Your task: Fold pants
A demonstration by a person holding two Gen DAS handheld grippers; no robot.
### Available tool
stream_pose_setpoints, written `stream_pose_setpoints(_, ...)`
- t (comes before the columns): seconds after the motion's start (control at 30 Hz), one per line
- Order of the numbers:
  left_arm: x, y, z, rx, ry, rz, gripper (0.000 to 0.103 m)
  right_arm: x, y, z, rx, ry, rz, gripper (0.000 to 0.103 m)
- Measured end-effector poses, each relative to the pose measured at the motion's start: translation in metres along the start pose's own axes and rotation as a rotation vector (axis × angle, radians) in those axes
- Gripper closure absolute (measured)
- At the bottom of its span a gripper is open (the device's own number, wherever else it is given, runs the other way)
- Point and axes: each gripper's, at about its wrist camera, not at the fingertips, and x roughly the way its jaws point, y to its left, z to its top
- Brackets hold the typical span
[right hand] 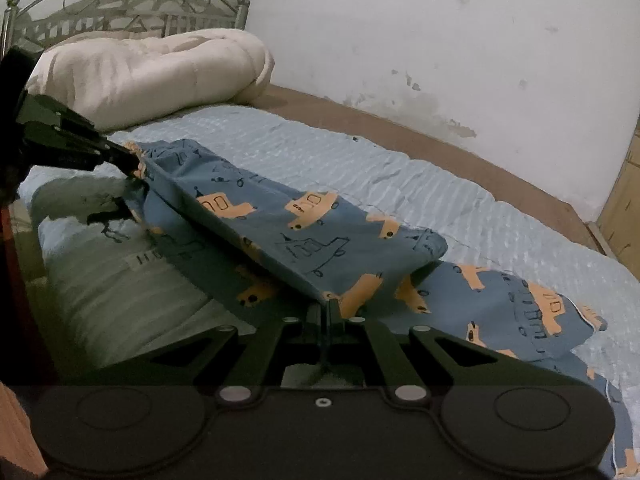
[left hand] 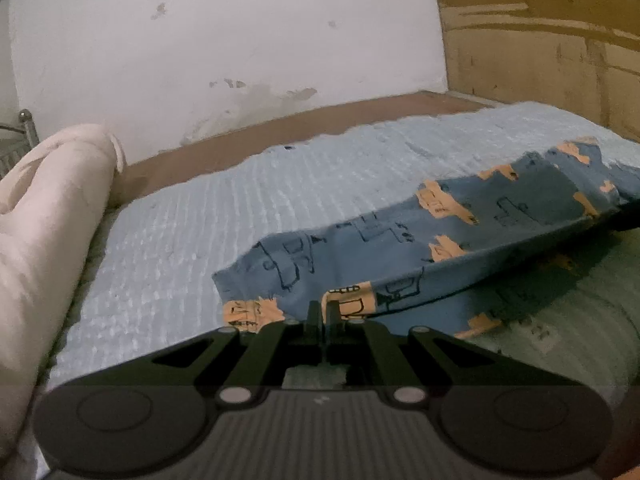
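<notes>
Mid-fold: both claws, L (left hand: 323, 309) & R (right hand: 325, 307), clamped on pants (right hand: 304, 232) edge, lifted over bed (right hand: 400, 176). Laying flat, further folds left.

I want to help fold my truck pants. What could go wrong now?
The left gripper and right gripper each pinch only a small edge bit of the pants, so the cloth might slip out. The lifted part sags between them and may land crooked or bunched on the blue bed cover.

Blue pants (right hand: 304, 232) with orange vehicles, light-blue bedspread (left hand: 240, 208)
</notes>
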Motion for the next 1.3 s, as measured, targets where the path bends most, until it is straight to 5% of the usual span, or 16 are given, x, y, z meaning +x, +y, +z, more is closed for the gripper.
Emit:
stream_pose_setpoints(0.3,0.011,-0.001,-0.007,-0.040,0.082,-0.034,0.097,0.016,0.009,-0.016,-0.017,0.053,-0.014,0.098)
stream_pose_setpoints(0.4,0.006,0.000,-0.004,-0.107,0.093,-0.059,0.060,0.012,0.004,-0.017,0.023,0.035,-0.015,0.083)
stream_pose_setpoints(0.47,-0.001,-0.003,-0.002,-0.151,0.070,-0.064,0.029,0.007,-0.003,-0.018,0.072,0.023,-0.015,0.062)
stream_pose_setpoints(0.5,-0.005,-0.006,0.000,-0.168,0.055,-0.064,0.023,0.004,-0.006,-0.019,0.098,0.016,-0.018,0.056)
stream_pose_setpoints(0.57,-0.009,-0.015,0.004,-0.180,0.027,-0.078,0.001,-0.005,-0.018,-0.024,0.178,-0.007,-0.025,0.028)
stream_pose_setpoints(0.67,-0.011,-0.034,0.016,-0.166,-0.023,-0.096,0.000,-0.017,-0.036,-0.033,0.292,-0.044,-0.050,0.005)
stream_pose_setpoints(0.77,-0.005,-0.059,0.034,-0.140,-0.045,-0.146,0.000,-0.029,-0.055,-0.043,0.390,-0.067,-0.096,0.001)
stream_pose_setpoints(1.1,0.024,-0.181,0.085,0.045,-0.109,-0.405,0.000,-0.055,-0.155,-0.085,0.706,-0.067,-0.256,0.001)
stream_pose_setpoints(1.3,0.043,-0.243,0.093,0.174,-0.069,-0.415,0.002,-0.046,-0.223,-0.106,0.745,0.086,-0.408,0.018)
